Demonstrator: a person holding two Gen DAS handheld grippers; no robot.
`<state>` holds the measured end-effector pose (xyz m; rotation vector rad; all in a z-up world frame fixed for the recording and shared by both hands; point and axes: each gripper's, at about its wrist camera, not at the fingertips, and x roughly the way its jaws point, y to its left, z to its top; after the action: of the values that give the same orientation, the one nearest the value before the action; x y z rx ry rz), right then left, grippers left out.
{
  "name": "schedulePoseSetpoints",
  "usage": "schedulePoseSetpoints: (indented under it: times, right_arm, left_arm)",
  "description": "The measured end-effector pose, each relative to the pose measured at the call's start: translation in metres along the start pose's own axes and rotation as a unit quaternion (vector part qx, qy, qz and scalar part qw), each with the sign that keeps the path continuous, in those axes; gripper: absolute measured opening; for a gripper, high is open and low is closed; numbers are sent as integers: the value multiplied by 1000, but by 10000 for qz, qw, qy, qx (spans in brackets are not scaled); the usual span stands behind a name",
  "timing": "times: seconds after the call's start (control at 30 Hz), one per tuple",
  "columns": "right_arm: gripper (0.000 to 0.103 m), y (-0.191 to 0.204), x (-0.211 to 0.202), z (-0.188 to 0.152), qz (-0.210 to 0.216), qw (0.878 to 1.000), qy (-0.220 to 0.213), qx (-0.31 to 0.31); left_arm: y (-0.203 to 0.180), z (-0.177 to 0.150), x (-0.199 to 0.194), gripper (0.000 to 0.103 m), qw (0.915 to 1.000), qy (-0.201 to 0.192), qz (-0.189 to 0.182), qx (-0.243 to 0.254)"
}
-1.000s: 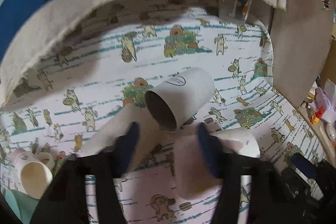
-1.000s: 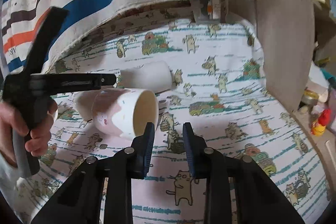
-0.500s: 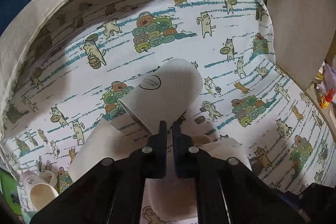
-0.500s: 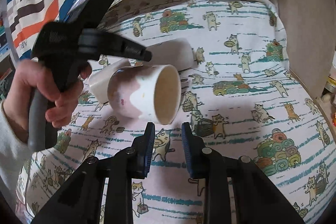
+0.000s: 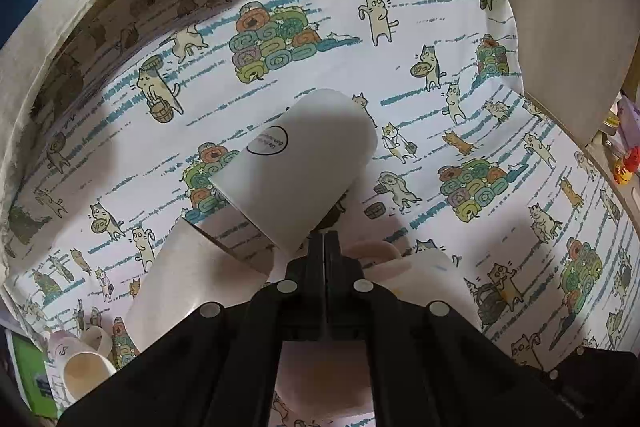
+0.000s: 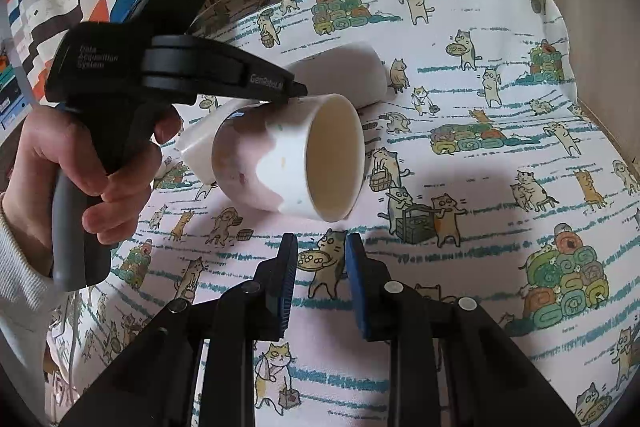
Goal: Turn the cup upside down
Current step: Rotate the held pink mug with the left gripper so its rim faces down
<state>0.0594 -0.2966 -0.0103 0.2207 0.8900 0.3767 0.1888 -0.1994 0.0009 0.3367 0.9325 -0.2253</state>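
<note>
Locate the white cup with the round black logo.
In the left wrist view the white logo cup lies on its side mid-frame on the cat-print cloth, its rim pinched by the shut left tongs.

Cat-print tablecloth [image 6: 480, 195] carries pink-white cup [image 6: 280, 163], white cups [image 5: 188, 279], all on sides.

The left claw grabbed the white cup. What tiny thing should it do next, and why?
Probably lift the white cup a little and begin turning its mouth downward. The left claw is shut on its rim, and the cup tilts over other cups lying on the cat cloth, so it likely needs room before it can flip.
</note>
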Motion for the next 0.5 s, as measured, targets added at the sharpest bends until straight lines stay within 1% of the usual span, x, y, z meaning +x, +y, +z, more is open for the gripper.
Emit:
schedulePoseSetpoints:
  times: [0.07,0.13,0.2,0.3,0.4,0.5]
  right_arm:
    - [27,-3,3,0,0,10000,70,69]
    - [27,-5,6,1,3,9998,144,108]
    - [27,-4,7,0,-50,9998,191,88]
    - [27,-2,6,-1,-41,9998,179,27]
    - [27,0,6,-1,-138,9998,163,-55]
    - [25,2,9,-1,-166,9995,216,-127]
  left_arm:
    - [1,-3,-3,1,10000,41,-76,21]
    - [1,-8,-6,1,9998,126,-55,161]
    - [1,-14,-11,1,9996,188,-31,192]
    - [4,-26,-21,0,9993,285,-221,84]
    - [4,-38,-31,0,9994,216,-221,169]
    - [12,-50,-41,0,9991,157,-363,140]
